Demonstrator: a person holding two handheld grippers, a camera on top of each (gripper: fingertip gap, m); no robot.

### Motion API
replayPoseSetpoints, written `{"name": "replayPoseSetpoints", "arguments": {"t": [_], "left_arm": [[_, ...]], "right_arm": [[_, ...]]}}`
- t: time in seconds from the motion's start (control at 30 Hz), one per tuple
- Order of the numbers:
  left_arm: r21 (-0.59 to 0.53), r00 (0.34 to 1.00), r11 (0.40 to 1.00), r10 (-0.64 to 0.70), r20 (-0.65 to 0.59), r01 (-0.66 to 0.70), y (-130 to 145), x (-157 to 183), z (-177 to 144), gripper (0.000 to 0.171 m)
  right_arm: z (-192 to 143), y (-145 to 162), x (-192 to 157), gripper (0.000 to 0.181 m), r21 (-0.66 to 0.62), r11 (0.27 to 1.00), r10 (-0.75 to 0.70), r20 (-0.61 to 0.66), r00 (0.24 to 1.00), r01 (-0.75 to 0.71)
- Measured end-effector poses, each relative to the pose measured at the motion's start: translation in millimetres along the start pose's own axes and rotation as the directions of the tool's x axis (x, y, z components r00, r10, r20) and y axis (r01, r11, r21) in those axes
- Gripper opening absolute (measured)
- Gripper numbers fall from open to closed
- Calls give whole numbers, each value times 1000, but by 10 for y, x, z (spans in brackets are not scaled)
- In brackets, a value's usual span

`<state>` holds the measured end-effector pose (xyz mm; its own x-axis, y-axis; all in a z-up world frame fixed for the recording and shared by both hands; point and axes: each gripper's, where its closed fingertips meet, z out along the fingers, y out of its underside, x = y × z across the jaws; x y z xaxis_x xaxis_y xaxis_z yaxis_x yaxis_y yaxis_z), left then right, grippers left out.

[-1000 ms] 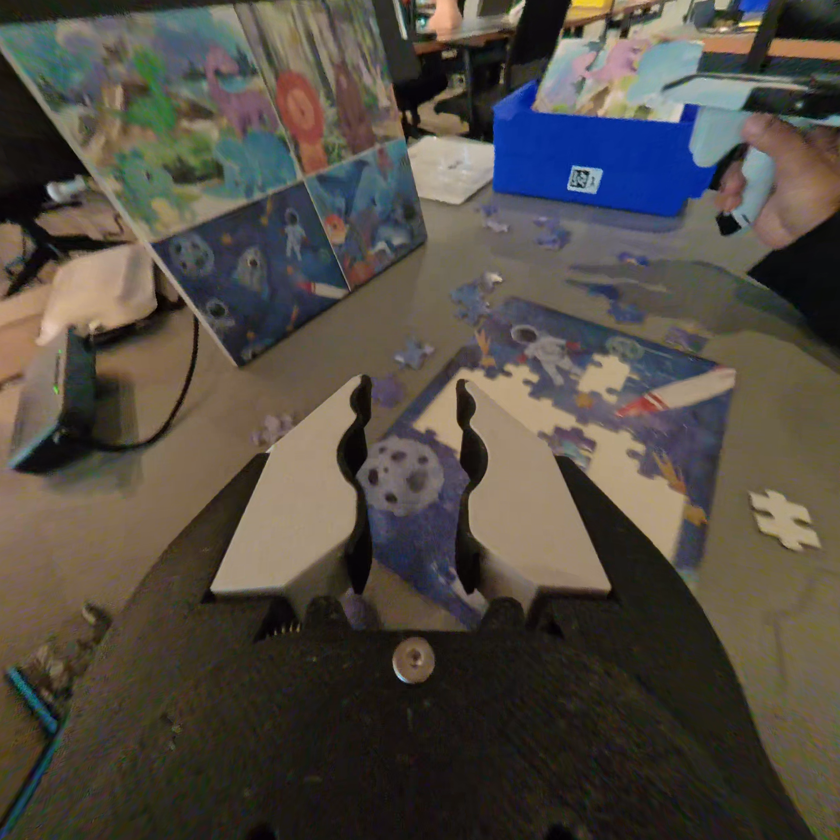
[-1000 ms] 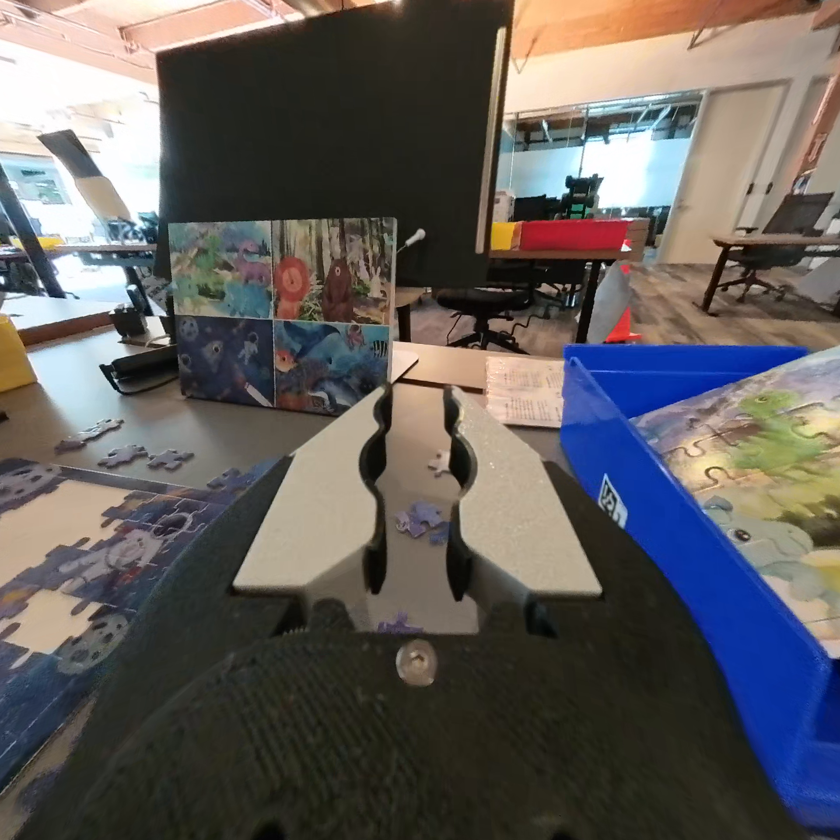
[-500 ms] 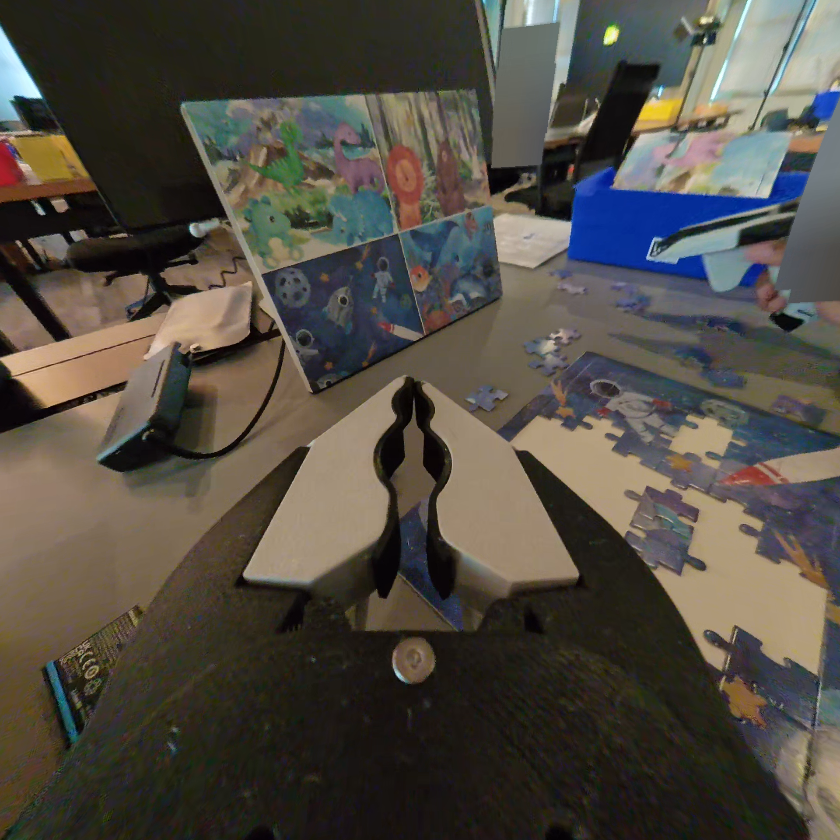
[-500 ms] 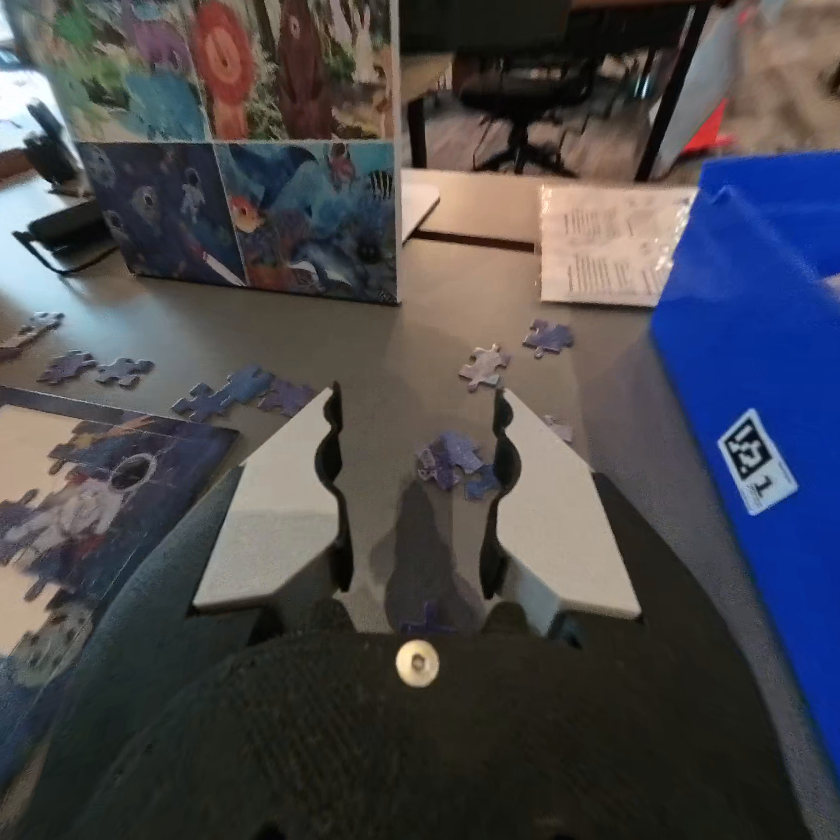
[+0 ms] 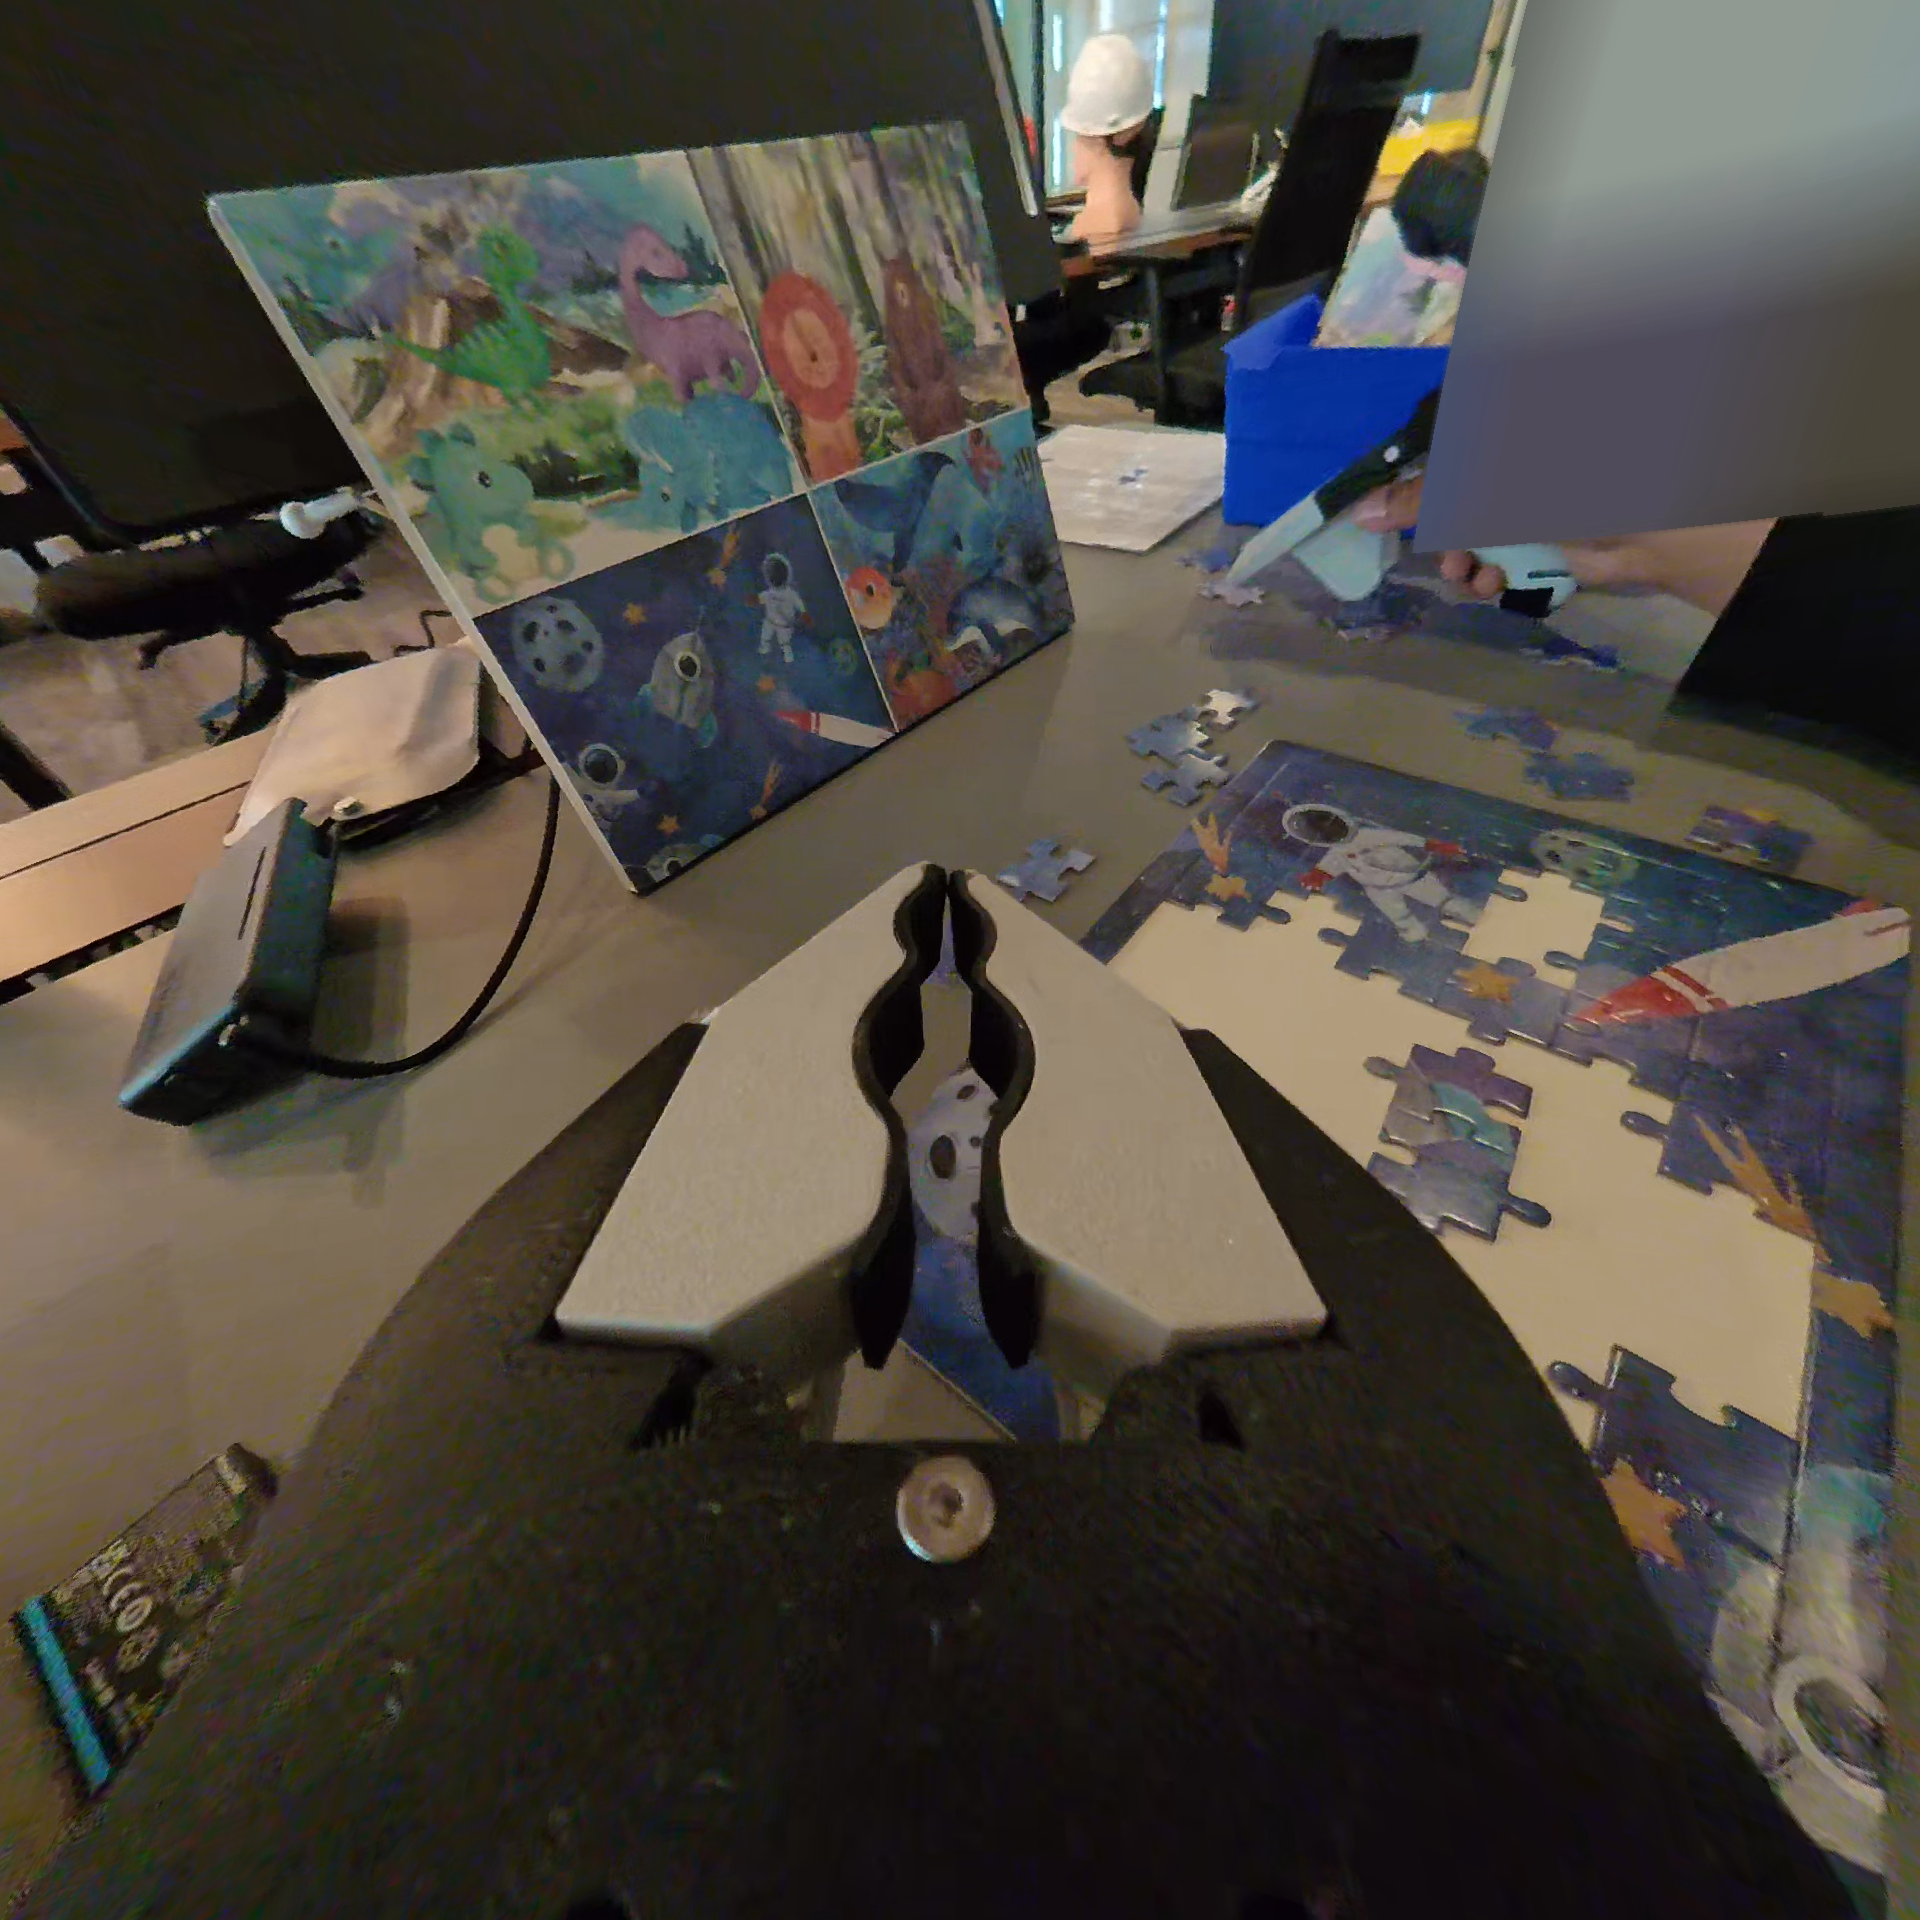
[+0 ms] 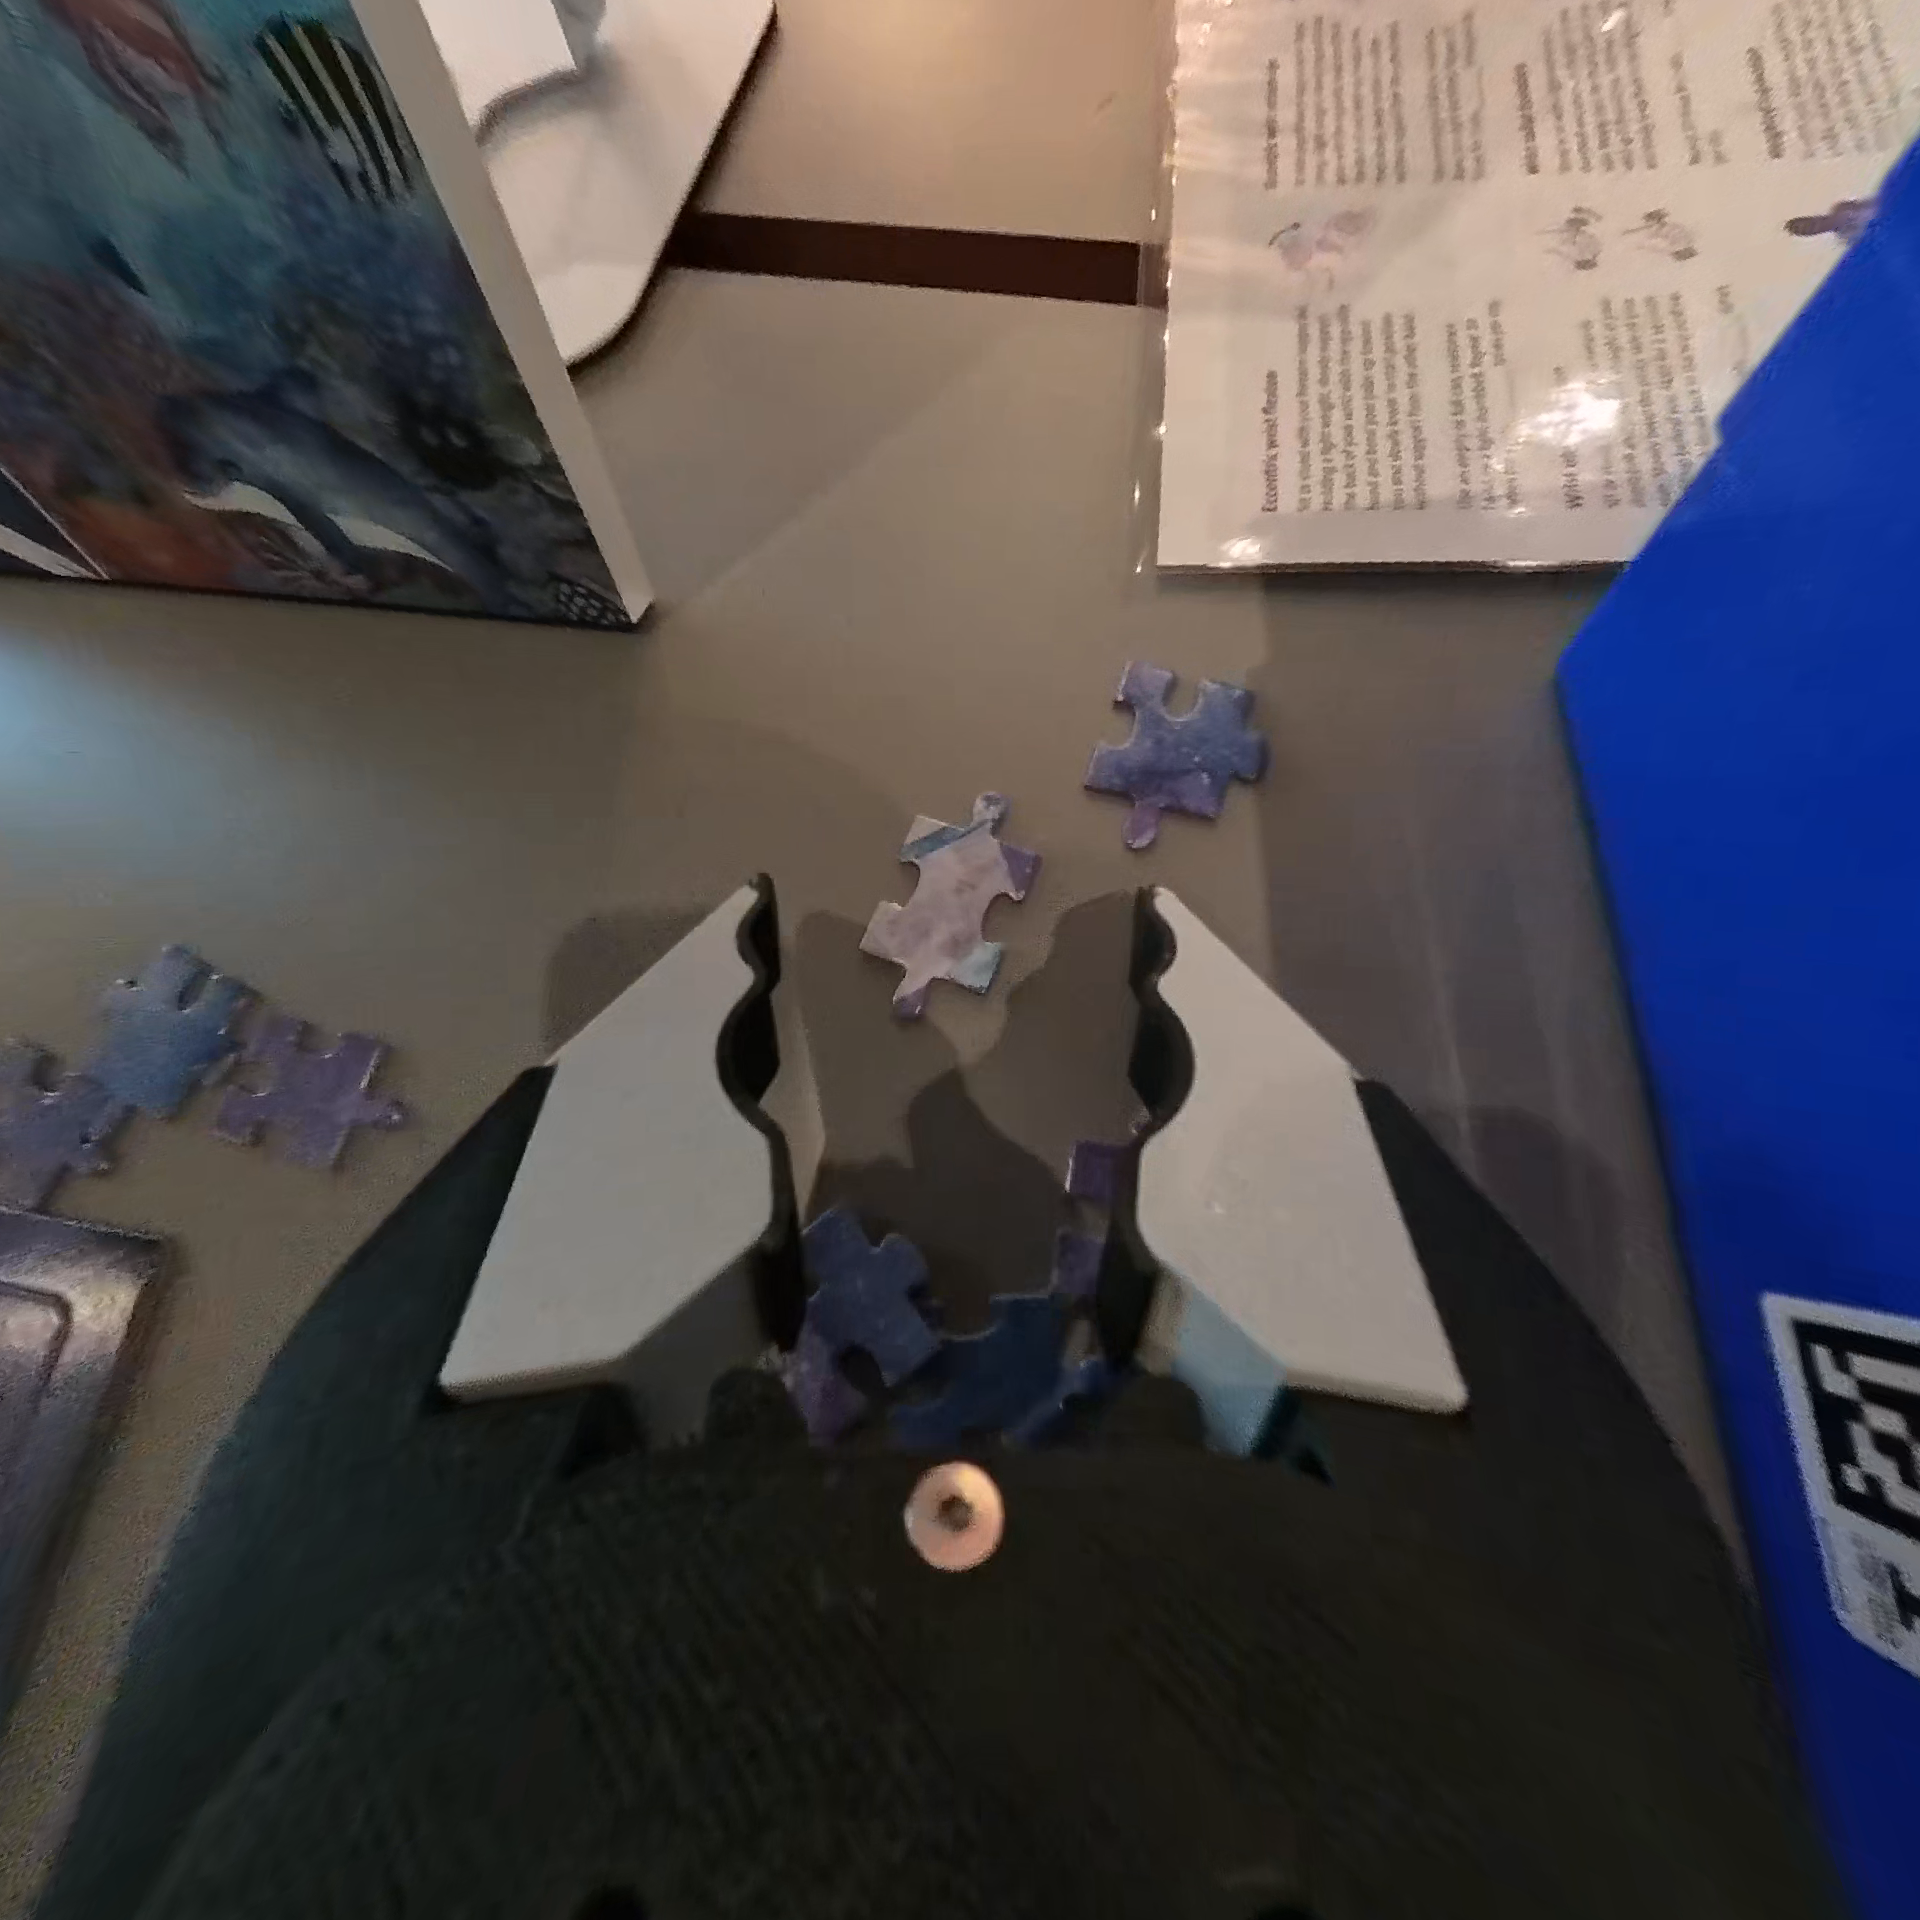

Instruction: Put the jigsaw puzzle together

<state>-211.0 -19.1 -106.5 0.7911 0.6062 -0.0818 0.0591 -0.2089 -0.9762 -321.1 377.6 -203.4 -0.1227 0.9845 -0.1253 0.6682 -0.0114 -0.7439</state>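
Note:
The space jigsaw puzzle [image 5: 1683, 1060], partly filled, lies flat on the grey table to the right of my left gripper [image 5: 948, 883]. That gripper is shut with nothing between its fingers and hovers over the puzzle's near left corner. My right gripper [image 6: 953, 899] is open and points down, low over loose pieces near the blue bin. A pale piece [image 6: 951, 914] lies on the table between its fingertips, untouched. A purple-blue piece [image 6: 1179, 764] lies just beyond. More dark blue pieces [image 6: 868, 1309] lie between the finger bases. The right gripper [image 5: 1247, 566] also shows far off in the left wrist view.
A picture board [image 5: 675, 468] leans upright behind the puzzle; its corner [image 6: 260, 312] stands left of my right gripper. A blue bin [image 6: 1766, 935] is close on the right. A plastic-covered sheet [image 6: 1455, 260] lies beyond. Loose pieces [image 6: 301, 1091] lie left. A black device with a cable [image 5: 229, 977] sits left. The left gripper's tips are roughly 45 cm from the right gripper's.
My left gripper has shut and tilted up from the puzzle. My right gripper has opened wider and dropped down towards the loose pieces beside the blue bin.

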Motion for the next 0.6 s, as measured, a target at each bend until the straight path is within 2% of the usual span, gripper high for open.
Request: {"name": "replayPoseSetpoints", "arguments": {"t": [0.17,0.27,0.47,0.53,0.6], "left_arm": [[0,1000,1000,-7,-13,7,1,20,7,0],[14,1000,1000,-10,-14,11,-23,21,-11,0],[47,999,998,-37,-31,38,-69,37,-49,0],[61,999,997,-41,-27,43,-86,26,-68,0],[69,999,996,-46,-18,48,-94,5,-84,0]], "right_arm": [[70,35,8,59,-16,994,-108,-55,993,108],[64,50,-105,29,-7,988,-153,-12,988,153],[12,92,-175,26,-3,987,-163,35,986,164],[-54,72,-266,0,28,985,-172,80,982,171],[-146,30,-357,6,60,982,-185,102,977,179]]}}
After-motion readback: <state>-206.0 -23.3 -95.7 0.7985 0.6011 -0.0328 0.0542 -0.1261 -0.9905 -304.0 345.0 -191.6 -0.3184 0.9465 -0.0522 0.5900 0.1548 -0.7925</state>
